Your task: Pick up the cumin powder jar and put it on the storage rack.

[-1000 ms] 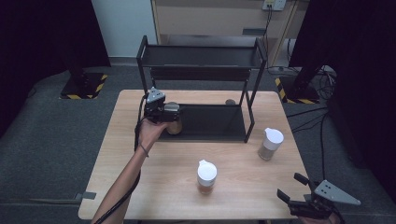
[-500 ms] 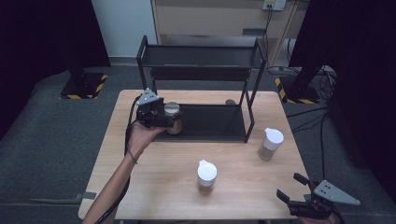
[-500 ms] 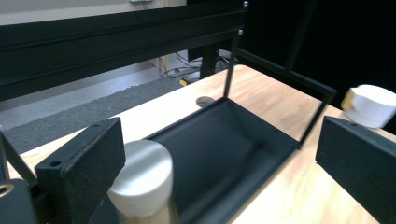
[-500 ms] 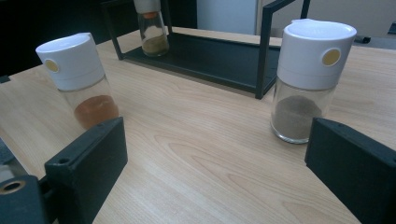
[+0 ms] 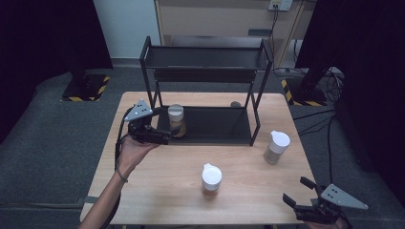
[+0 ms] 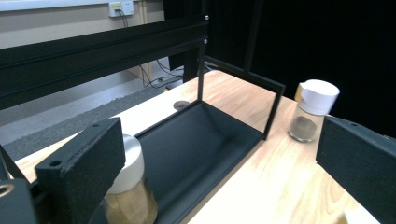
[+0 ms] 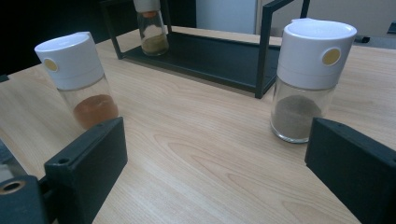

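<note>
High view: left tongs (image 5: pixel 165 135) gape wide beside the jar (image 5: pixel 176 120) on the rack (image 5: pixel 215 126); right tongs (image 5: pixel 300 193) gape empty near the bench (image 5: pixel 157 191) edge.

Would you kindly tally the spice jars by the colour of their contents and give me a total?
Yellowish-tan spice, jar on the rack's lower tray: 1
Reddish-brown spice, jar on the table: 1
Grey spice, jar beside the rack: 1
Total: 3 jars

The left gripper's (image 5: pixel 162 136) near jaw is covering part of the jar in the rack (image 6: pixel 125 191), whose base is running off the bottom edge. The right gripper (image 5: pixel 305 200) is being cut by the high view's bottom edge.
</note>
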The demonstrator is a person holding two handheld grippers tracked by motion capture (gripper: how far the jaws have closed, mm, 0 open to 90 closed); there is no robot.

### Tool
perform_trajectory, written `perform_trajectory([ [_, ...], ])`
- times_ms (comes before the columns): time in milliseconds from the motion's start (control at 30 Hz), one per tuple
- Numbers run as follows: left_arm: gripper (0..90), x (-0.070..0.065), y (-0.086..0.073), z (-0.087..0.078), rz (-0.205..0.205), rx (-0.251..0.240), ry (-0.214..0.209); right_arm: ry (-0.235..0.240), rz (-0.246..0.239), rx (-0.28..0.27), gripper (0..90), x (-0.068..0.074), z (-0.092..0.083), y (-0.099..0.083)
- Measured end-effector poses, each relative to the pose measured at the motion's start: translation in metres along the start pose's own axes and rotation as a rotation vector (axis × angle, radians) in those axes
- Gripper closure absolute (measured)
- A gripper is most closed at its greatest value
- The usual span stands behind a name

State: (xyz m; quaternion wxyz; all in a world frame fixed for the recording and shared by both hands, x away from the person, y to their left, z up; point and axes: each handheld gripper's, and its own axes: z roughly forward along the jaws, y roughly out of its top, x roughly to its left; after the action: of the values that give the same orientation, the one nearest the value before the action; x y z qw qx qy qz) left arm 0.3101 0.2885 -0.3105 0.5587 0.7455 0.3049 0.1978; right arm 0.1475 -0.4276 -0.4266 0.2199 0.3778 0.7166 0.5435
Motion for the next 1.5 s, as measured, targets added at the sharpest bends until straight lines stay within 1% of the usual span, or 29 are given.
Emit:
perform_trajectory([
  [100,0.4,-0.004,-0.006,-0.008,0.009,-0.012,-0.009,0.000,0.001,-0.001,6.0,0.000,0.000,0.000],
  [200,0.4,-0.008,-0.010,-0.015,0.023,-0.014,-0.008,-0.002,0.000,0.001,6.0,0.000,0.000,0.000],
  [300,0.4,-0.012,-0.015,-0.024,0.024,-0.022,-0.009,-0.005,0.000,0.002,6.0,0.000,0.000,0.000],
  [333,0.4,-0.012,-0.015,-0.024,0.024,-0.022,-0.009,-0.005,0.001,0.003,6.0,0.000,0.001,0.000],
  [467,0.3,-0.017,-0.026,-0.037,0.028,-0.050,-0.011,-0.007,0.002,0.004,6.0,0.000,0.001,0.000],
  [500,0.3,-0.018,-0.028,-0.039,0.033,-0.053,-0.005,-0.008,0.002,0.004,6.0,0.001,0.001,0.000],
  [667,0.3,-0.022,-0.040,-0.050,0.022,-0.066,0.004,-0.009,0.003,0.004,6.0,0.001,0.001,0.000],
  [700,0.2,-0.022,-0.040,-0.050,0.022,-0.066,0.004,-0.010,0.004,0.004,5.9,0.000,0.001,0.000],
  [733,0.2,-0.024,-0.045,-0.054,0.022,-0.072,0.008,-0.011,0.004,0.005,6.0,0.001,0.001,0.000],
  [800,0.2,-0.024,-0.048,-0.056,0.022,-0.075,0.012,-0.012,0.004,0.007,5.9,0.001,0.001,0.001],
  [900,0.2,-0.028,-0.059,-0.066,0.021,-0.079,0.033,-0.016,0.003,0.009,5.9,0.002,0.001,0.001],
  [967,0.2,-0.029,-0.067,-0.071,0.011,-0.089,0.033,-0.018,0.003,0.010,5.9,0.002,0.001,0.001],
  [1000,0.2,-0.029,-0.069,-0.073,0.013,-0.086,0.037,-0.019,0.003,0.010,5.9,0.002,0.001,0.001],
  [1033,0.2,-0.031,-0.072,-0.076,0.022,-0.084,0.049,-0.020,0.003,0.010,5.9,0.002,0.001,0.001],
  [1067,0.2,-0.031,-0.072,-0.076,0.022,-0.084,0.049,-0.021,0.003,0.012,6.0,0.002,0.001,0.001],
  [1100,0.2,-0.033,-0.074,-0.078,0.030,-0.081,0.059,-0.022,0.002,0.013,6.0,0.002,0.002,0.002],
  [1167,0.2,-0.034,-0.082,-0.083,0.021,-0.094,0.065,-0.021,0.002,0.014,5.9,0.002,0.002,0.002],
  [1200,0.2,-0.034,-0.082,-0.083,0.021,-0.094,0.065,-0.023,0.000,0.014,5.9,0.003,0.002,0.002],
  [1233,0.2,-0.034,-0.087,-0.085,0.025,-0.095,0.066,-0.023,0.001,0.014,6.0,0.003,0.001,0.002],
  [1267,0.2,-0.034,-0.087,-0.085,0.025,-0.095,0.066,-0.023,0.001,0.014,5.9,0.003,0.001,0.002],
  [1333,0.2,-0.035,-0.093,-0.086,0.026,-0.080,0.074,-0.020,0.001,0.016,5.9,0.002,0.002,0.002],
  [1500,0.2,-0.037,-0.107,-0.087,0.013,-0.078,0.075,-0.022,-0.002,0.018,5.9,0.003,0.002,0.002],
])
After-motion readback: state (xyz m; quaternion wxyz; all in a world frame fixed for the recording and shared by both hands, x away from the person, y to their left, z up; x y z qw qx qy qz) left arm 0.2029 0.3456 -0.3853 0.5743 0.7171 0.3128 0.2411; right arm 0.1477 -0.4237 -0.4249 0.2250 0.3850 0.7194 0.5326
